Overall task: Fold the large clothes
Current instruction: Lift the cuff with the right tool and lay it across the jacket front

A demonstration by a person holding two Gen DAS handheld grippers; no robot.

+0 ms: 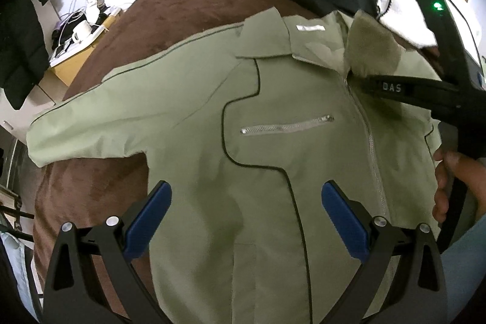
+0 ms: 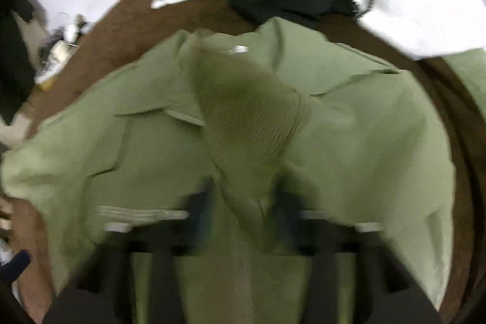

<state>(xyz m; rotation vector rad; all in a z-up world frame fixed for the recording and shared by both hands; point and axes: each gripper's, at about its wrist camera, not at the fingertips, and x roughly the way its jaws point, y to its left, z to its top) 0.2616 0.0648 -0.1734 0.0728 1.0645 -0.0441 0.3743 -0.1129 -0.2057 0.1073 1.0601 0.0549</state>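
Green jacket lies under the left gripper (spread apart).

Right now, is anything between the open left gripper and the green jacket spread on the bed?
Nothing visible. The left gripper hangs open right over the green jacket, bare fabric showing between its blue fingers. The right gripper works at the ribbed cuff, off to the side.
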